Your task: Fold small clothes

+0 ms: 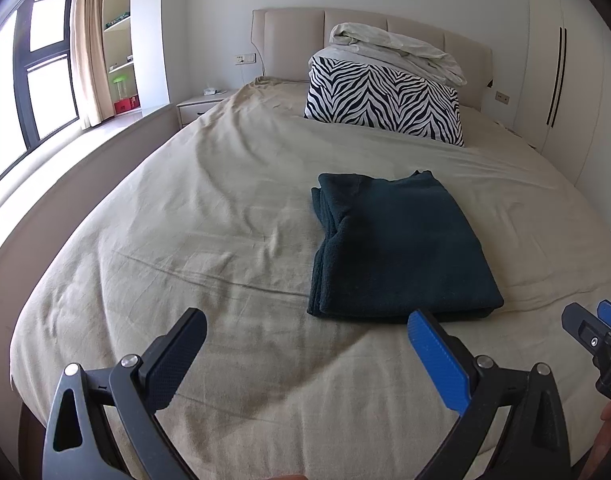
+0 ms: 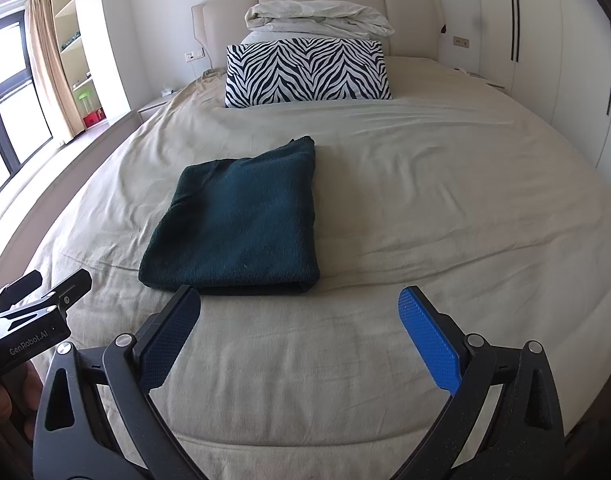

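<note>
Cloth (image 1: pixel 397 244), dark teal, soft and probably light, lies folded on the bed (image 1: pixel 185 240) just ahead of the left hand-held gripper (image 1: pixel 305 332) and right hand-held gripper (image 2: pixel 299 308), both spread wide, empty; pinch a near corner.

The left gripper (image 1: pixel 305 344) hangs with its fingers (image 1: pixel 437 360) spread wide, holding nothing. The right gripper (image 2: pixel 299 332) is level beside it, fingers (image 2: pixel 429 344) equally wide and empty.
</note>
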`<action>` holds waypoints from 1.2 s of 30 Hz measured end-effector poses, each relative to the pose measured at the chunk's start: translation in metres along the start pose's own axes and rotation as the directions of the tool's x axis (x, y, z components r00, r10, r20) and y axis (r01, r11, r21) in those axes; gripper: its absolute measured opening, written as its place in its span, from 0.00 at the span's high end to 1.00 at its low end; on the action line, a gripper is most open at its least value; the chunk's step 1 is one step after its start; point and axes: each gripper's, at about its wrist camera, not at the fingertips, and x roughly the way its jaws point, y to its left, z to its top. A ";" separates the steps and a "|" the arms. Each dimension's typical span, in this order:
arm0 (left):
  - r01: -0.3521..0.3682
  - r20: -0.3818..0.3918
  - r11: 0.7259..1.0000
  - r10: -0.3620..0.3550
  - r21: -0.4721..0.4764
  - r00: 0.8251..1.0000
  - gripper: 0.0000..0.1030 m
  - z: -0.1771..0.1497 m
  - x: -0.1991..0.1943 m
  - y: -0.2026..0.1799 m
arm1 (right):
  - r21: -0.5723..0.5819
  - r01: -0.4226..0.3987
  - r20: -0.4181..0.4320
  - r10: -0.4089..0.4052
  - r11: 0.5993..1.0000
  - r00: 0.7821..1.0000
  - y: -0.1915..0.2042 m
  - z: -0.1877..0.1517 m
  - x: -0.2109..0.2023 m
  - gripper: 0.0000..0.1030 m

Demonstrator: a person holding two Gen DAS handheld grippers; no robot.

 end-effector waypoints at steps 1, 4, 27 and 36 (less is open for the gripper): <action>0.000 0.000 1.000 0.000 0.000 1.000 0.00 0.000 0.000 0.000 | 0.000 -0.001 0.001 0.001 1.000 1.000 0.000 0.000 0.000 0.02; 0.001 0.000 1.000 -0.001 0.000 1.000 0.00 0.000 0.000 0.000 | 0.000 -0.001 -0.001 0.001 1.000 1.000 0.000 0.000 0.000 0.02; -0.001 -0.002 1.000 0.001 -0.003 1.000 0.00 -0.002 0.000 0.001 | 0.001 -0.004 -0.006 0.004 1.000 1.000 -0.001 -0.001 0.001 0.02; 0.001 -0.002 1.000 -0.001 -0.003 1.000 0.00 -0.001 0.000 0.001 | 0.000 -0.005 -0.007 0.005 1.000 1.000 -0.001 -0.002 0.002 0.02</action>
